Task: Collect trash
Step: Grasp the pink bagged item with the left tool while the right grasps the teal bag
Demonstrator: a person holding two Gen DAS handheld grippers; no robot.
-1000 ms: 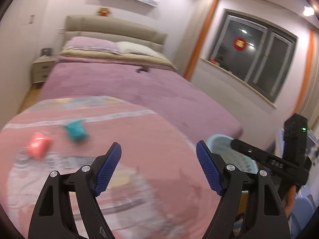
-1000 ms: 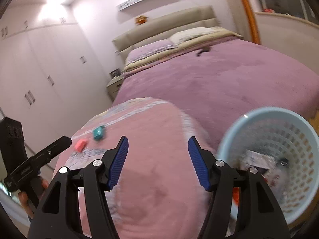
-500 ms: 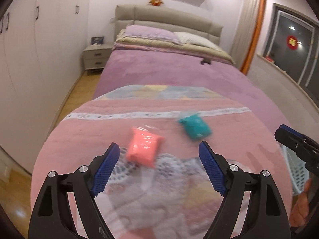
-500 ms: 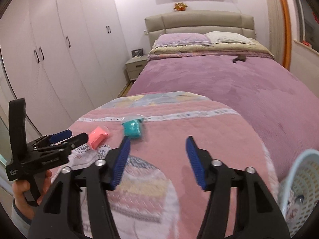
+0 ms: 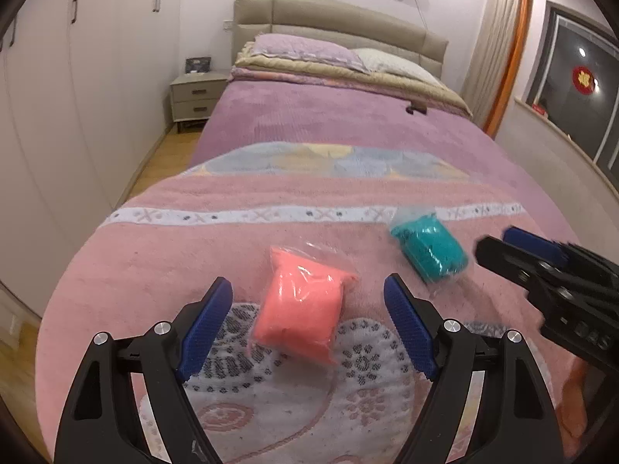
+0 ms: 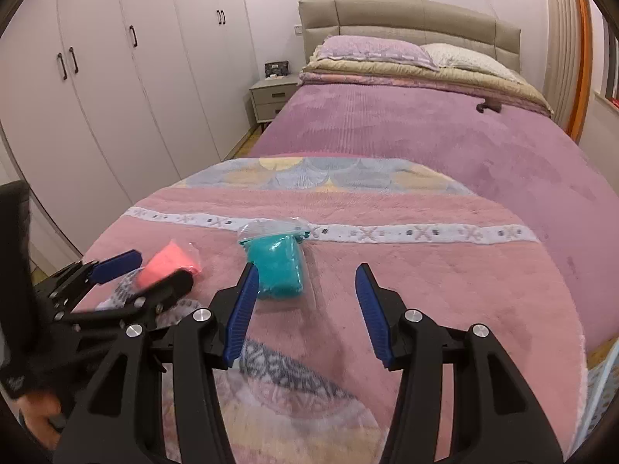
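A pink packet (image 5: 301, 311) in clear plastic lies on the pink blanket (image 5: 193, 239) at the foot of the bed. My left gripper (image 5: 309, 305) is open, its blue pads either side of the packet's near end, just above it. A teal packet (image 5: 429, 247) lies to its right. In the right wrist view the teal packet (image 6: 280, 266) sits just ahead of the left pad of my open right gripper (image 6: 305, 290). The pink packet (image 6: 166, 263) and the left gripper (image 6: 147, 270) show at the left there.
The bed (image 6: 445, 135) runs back to folded quilts and pillows (image 5: 329, 62) at a beige headboard. A small dark object (image 5: 416, 108) lies on the purple cover. White wardrobes (image 6: 116, 77) line the left wall, with a bedside table (image 5: 195, 96). A window (image 5: 580, 89) is right.
Both grippers swung left from the basket side toward the blanket and came closer to the packets. The pink packet now lies between the left pads; the teal one is near the right gripper.
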